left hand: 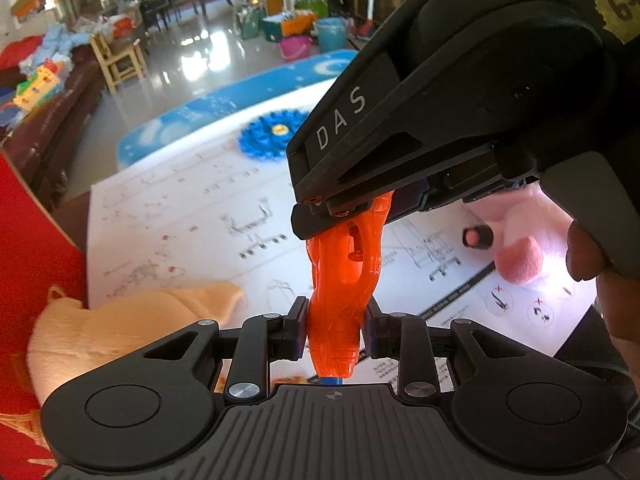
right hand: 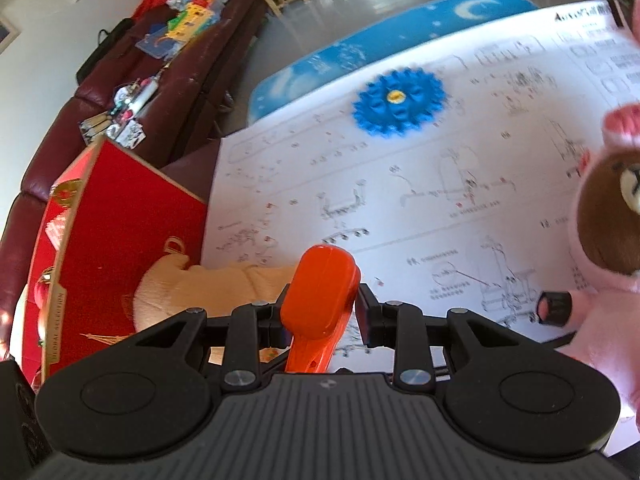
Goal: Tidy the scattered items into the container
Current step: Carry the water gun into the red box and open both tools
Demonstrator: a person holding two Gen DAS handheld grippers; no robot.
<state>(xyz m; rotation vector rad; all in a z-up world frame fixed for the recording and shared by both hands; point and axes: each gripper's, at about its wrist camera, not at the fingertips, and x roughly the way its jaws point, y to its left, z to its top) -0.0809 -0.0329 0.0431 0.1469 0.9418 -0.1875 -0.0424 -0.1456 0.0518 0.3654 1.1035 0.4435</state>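
An orange plastic toy [left hand: 344, 280] is held above the white instruction sheet [left hand: 192, 216]. My left gripper [left hand: 337, 328] is shut on its lower end. My right gripper [right hand: 320, 312] is shut on its other end [right hand: 320, 300], and the right gripper's body [left hand: 460, 92] fills the upper right of the left wrist view. A red box [right hand: 116, 240] stands at the left with a beige plush [right hand: 208, 288] lying at its side. A blue gear [right hand: 398, 98] lies far on the sheet. A pink plush bear [right hand: 608, 216] sits at the right.
The sheet covers a table over a blue moon-pattern mat [right hand: 360, 44]. A dark red sofa [right hand: 152, 92] with toys on it runs along the left. A small black and pink piece [right hand: 554, 308] lies by the bear. Buckets and chairs stand far off on the floor.
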